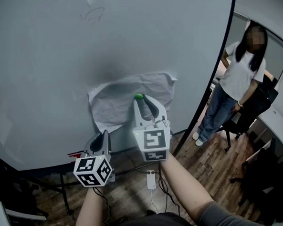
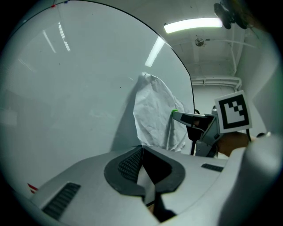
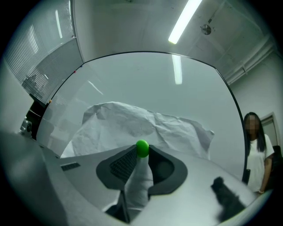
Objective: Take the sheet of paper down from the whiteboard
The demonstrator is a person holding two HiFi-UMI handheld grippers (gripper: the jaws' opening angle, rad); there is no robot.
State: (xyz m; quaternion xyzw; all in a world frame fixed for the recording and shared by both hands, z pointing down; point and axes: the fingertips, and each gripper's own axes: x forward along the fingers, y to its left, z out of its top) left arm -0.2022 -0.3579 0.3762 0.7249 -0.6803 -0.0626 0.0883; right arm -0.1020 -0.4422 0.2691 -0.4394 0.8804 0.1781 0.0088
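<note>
**Reaching for the green magnet**

If the green magnet (image 1: 138, 97) comes off with nothing holding the sheet of paper (image 1: 113, 103), the paper could drop to the floor (image 1: 132, 194). The crumpled paper lies on the whiteboard (image 1: 52, 68), middle of the head view, long side running left to right. The right gripper (image 1: 144, 99) is part open, magnet between its tips. The left gripper (image 1: 105, 134), lower left, is closed and empty.
</note>
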